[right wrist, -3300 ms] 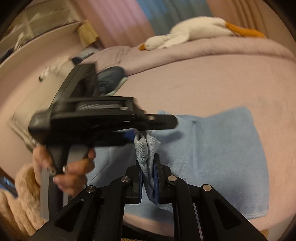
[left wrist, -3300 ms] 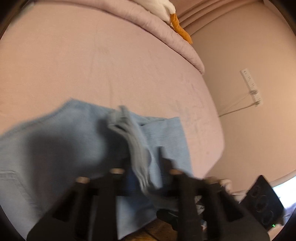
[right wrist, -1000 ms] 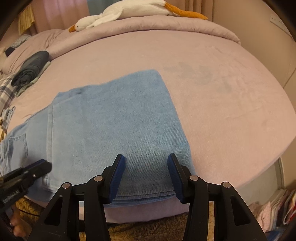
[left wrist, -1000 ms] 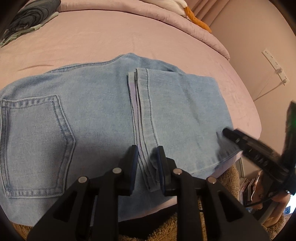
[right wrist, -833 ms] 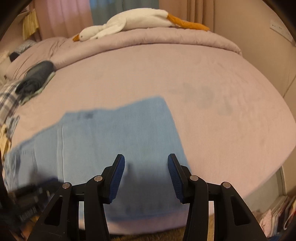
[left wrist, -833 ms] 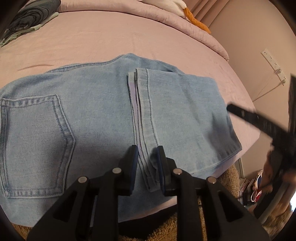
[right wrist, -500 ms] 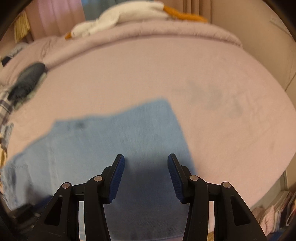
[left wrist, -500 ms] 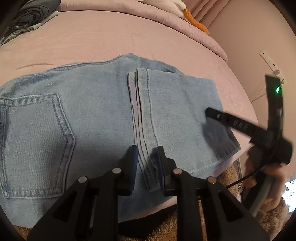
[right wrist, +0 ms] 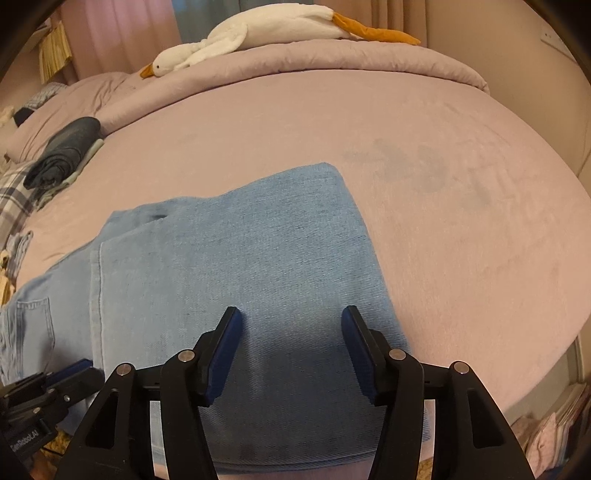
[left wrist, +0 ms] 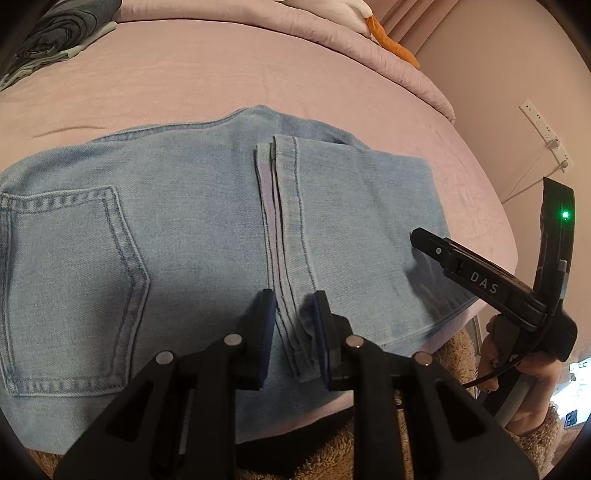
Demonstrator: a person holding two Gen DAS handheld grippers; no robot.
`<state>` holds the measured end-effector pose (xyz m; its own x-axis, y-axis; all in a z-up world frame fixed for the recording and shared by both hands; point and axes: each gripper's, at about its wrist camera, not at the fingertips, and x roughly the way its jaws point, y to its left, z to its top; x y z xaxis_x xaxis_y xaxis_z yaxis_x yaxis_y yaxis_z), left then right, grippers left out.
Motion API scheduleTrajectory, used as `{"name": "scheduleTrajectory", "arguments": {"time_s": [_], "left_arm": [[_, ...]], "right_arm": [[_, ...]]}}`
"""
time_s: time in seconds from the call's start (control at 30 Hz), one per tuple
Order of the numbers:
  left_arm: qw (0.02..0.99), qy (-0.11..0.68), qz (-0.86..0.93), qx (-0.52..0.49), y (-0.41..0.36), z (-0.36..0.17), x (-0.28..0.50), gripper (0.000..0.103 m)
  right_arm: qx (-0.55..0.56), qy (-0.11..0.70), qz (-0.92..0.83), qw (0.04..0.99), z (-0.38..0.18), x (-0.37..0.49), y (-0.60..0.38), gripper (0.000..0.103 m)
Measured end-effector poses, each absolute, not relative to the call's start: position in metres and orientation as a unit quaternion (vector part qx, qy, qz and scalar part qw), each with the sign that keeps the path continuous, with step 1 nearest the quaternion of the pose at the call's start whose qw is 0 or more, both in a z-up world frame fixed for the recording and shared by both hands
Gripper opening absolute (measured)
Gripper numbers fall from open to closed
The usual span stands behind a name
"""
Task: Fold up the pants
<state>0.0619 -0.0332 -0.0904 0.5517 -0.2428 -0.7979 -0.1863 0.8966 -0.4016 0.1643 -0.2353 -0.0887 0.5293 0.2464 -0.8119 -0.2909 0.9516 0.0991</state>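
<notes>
Light blue jeans (left wrist: 177, 229) lie folded on the pink bed, legs doubled over toward the back pocket (left wrist: 66, 291). The leg hems (left wrist: 284, 236) run down the middle. My left gripper (left wrist: 293, 328) straddles the near end of the hems with a narrow gap between its jaws, not clamped. My right gripper (right wrist: 291, 350) is open wide and empty above the fold of the jeans (right wrist: 258, 277) near the bed's front edge. It also shows in the left wrist view (left wrist: 480, 277), above the right edge of the jeans.
A white plush goose (right wrist: 258, 33) lies on the rolled duvet at the far side. Dark folded clothes (right wrist: 62, 155) sit at the bed's left. A wall socket strip (left wrist: 546, 136) is at the right. A shaggy rug (left wrist: 443, 443) lies below the bed's front edge.
The folded legs, earlier held up by both grippers, now lie flat. Over the last second my right gripper has swung in over the right edge of the jeans. My left gripper has stayed put.
</notes>
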Motion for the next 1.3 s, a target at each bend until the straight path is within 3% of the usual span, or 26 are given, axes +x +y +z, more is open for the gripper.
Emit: {"name": "scheduleTrajectory", "arguments": {"time_s": [0.4,0.53,0.97,1.17,1.2,1.27,1.3], "left_arm": [[0.851,0.472,-0.023,-0.230,-0.031,-0.091,0.061,0.021],[0.851,0.470,-0.029,-0.232,-0.029,-0.092,0.062,0.021],[0.850,0.470,-0.033,-0.237,-0.027,-0.089,0.059,0.021],[0.874,0.443,-0.016,-0.198,-0.027,-0.057,0.067,0.022],[0.880,0.431,-0.017,-0.197,-0.024,-0.050,0.068,0.023],[0.888,0.417,-0.010,-0.195,-0.017,-0.042,0.076,0.045],[0.891,0.413,0.000,-0.191,-0.014,-0.044,0.082,0.049]], "right_arm": [[-0.030,0.453,0.148,0.879,-0.090,0.160,-0.233,0.059],[-0.027,0.456,0.157,0.876,-0.090,0.162,-0.231,0.070],[-0.044,0.452,0.146,0.879,-0.090,0.160,-0.226,0.071],[-0.026,0.440,0.135,0.887,-0.075,0.159,-0.229,0.071],[-0.018,0.420,0.137,0.897,-0.066,0.158,-0.230,0.071],[-0.016,0.401,0.137,0.906,-0.058,0.162,-0.231,0.071],[-0.021,0.398,0.130,0.908,-0.055,0.168,-0.228,0.071]]}}
